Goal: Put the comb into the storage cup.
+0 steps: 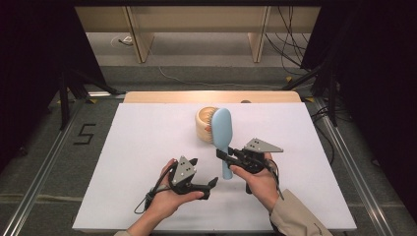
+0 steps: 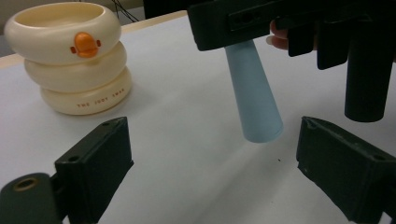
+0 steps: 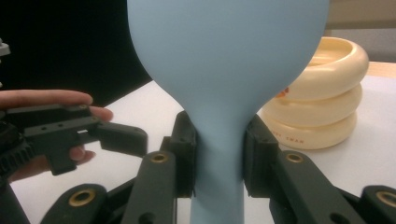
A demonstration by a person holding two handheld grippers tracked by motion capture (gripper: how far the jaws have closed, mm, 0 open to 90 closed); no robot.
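Above the desk (image 1: 147,142), the right claw (image 1: 223,155) grips the blue brush (image 1: 222,129) by its neck, handle hanging toward the released, empty left claw (image 1: 209,184) just beside.

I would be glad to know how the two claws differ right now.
The right claw is clamped on the blue brush, holding it above the table; the left claw stands open and empty, just beside the handle's end. Both are black and hand-held.
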